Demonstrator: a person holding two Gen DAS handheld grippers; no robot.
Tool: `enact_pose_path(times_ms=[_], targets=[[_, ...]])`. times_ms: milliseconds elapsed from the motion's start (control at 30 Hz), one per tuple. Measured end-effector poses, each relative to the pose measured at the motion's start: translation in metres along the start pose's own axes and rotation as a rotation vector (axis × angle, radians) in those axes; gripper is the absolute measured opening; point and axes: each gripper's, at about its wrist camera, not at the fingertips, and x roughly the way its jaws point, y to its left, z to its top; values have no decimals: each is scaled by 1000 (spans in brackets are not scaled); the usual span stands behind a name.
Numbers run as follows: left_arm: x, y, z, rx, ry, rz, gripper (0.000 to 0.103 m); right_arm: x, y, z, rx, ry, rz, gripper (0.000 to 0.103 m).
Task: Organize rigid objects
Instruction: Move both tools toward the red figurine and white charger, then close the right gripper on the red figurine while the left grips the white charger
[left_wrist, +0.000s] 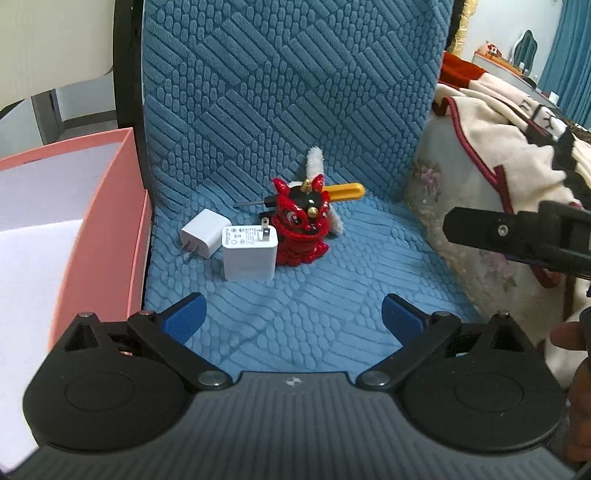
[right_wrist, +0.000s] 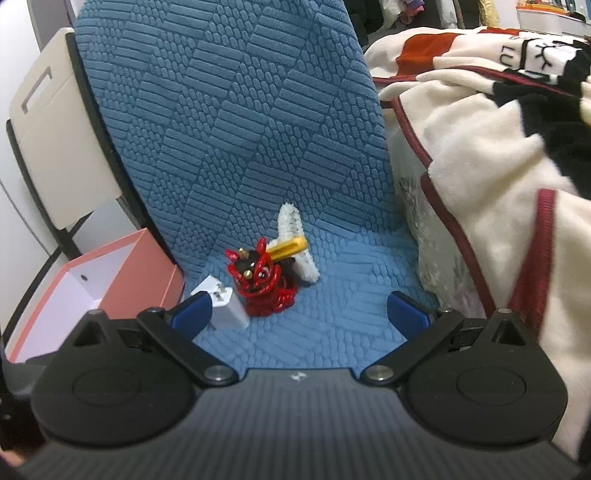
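On the blue quilted chair seat (left_wrist: 303, 295) stand a red lion-dance figurine (left_wrist: 301, 229), two white plug adapters, one upright (left_wrist: 249, 254) and one lying behind it (left_wrist: 203, 238), a yellow-handled screwdriver (left_wrist: 343, 192) and a white fuzzy piece (left_wrist: 316, 166). My left gripper (left_wrist: 293, 317) is open and empty, a little in front of the adapters. My right gripper (right_wrist: 301, 314) is open and empty, with the figurine (right_wrist: 264, 286) and an adapter (right_wrist: 227, 308) just ahead of its left finger. The screwdriver (right_wrist: 286, 247) lies behind the figurine.
An open pink box (left_wrist: 107, 229) with a white inside stands left of the chair; it also shows in the right wrist view (right_wrist: 122, 273). A cream and red blanket (left_wrist: 498, 155) lies on the right. The chair's back (left_wrist: 288, 74) rises behind the objects.
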Motion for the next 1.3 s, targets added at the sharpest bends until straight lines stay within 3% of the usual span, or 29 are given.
enact_pose_path(times_ms=[167, 233, 400, 533, 567, 667, 1067, 1300], targets=[[21, 3, 5, 0, -18, 7, 98, 25, -12, -1, 37, 1, 23, 103], [29, 4, 4, 14, -38, 8, 98, 40, -16, 0, 53, 40, 21, 98], [48, 8, 6, -5, -21, -4, 98, 53, -23, 1, 88, 66, 37, 97], [60, 5, 8, 31, -29, 18, 98, 63, -26, 6, 111, 69, 61, 97], [63, 5, 8, 45, -31, 29, 98, 67, -25, 7, 113, 73, 68, 92], [68, 7, 9, 74, -35, 55, 95, 80, -20, 11, 114, 92, 108, 80], [90, 35, 16, 21, -30, 131, 74, 121, 3, 19, 79, 136, 207, 71], [96, 41, 17, 6, -30, 121, 74, 138, 14, 18, 39, 152, 210, 70]])
